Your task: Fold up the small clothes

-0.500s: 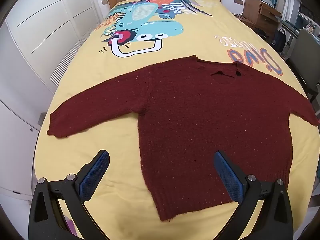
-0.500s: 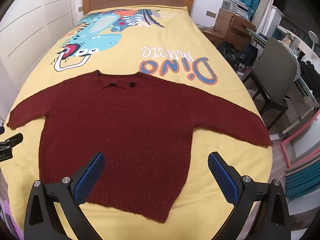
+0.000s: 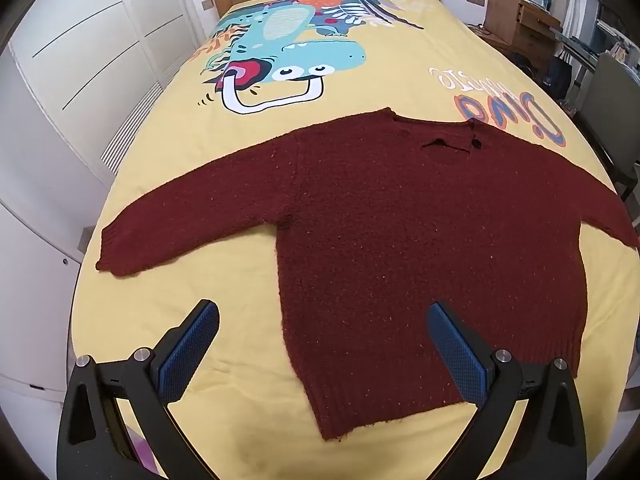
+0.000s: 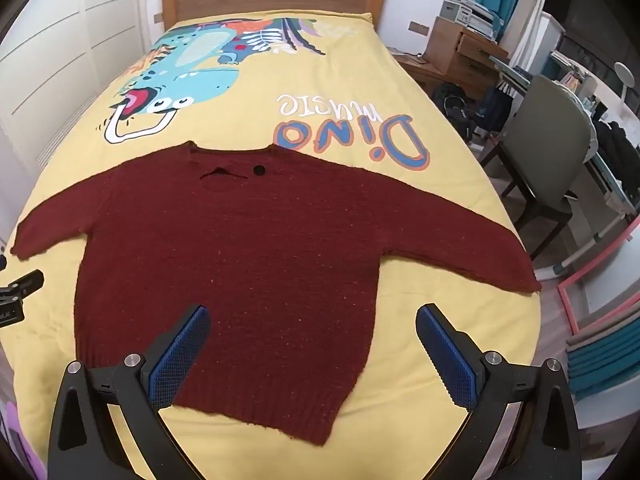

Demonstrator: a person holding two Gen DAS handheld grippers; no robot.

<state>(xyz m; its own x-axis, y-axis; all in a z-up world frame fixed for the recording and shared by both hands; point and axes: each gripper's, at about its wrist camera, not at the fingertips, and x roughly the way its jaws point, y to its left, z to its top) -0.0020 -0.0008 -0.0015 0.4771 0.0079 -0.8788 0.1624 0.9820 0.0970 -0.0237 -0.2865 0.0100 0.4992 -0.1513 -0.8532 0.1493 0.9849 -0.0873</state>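
Below both wide-open, empty claws, left (image 3: 322,346) and right (image 4: 312,346), maroon sweater (image 4: 240,256) flat on yellow bedspread (image 4: 360,92).

In the left wrist view, the dark red sweater (image 3: 400,240) loses the end of 1 sleeve at the frame's right edge. In the right wrist view, part of the left gripper (image 4: 16,298) pokes in at the left edge, its jaws cut off. Items on the desk (image 4: 592,92) are too small to identify.
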